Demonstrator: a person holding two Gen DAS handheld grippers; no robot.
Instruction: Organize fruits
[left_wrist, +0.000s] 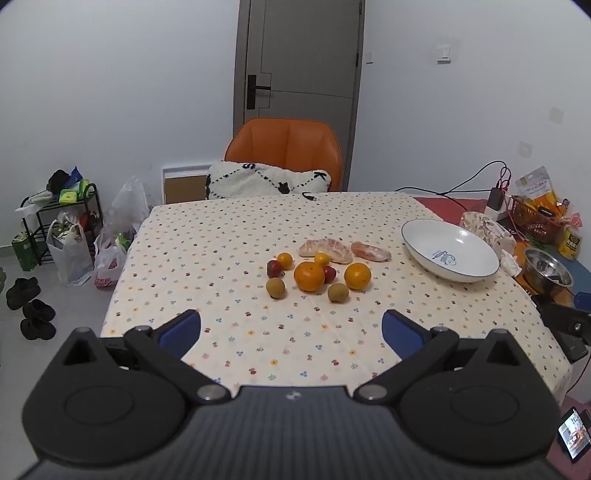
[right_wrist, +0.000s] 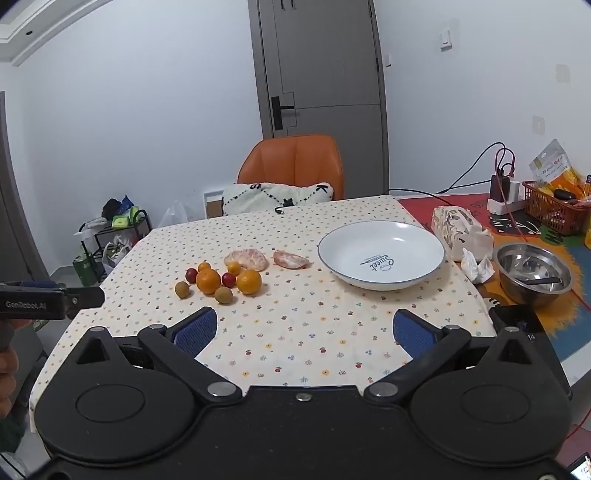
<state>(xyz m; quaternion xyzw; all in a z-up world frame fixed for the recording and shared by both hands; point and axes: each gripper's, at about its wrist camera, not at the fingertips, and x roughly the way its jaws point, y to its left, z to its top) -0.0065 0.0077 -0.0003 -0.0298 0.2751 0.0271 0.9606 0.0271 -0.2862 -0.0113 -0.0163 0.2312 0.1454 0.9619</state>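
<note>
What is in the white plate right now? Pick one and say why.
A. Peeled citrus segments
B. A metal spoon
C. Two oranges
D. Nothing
D: the white plate shows only its bare printed interior, while the oranges, the small fruits and the peeled citrus segments all lie on the tablecloth to its left.

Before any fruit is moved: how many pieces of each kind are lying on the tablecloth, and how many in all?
Large oranges: 2
Small orange fruits: 2
Red cherry tomatoes: 2
Brownish round fruits: 2
Peeled citrus pieces: 2
Total: 10
The white plate holds none yet.
</note>
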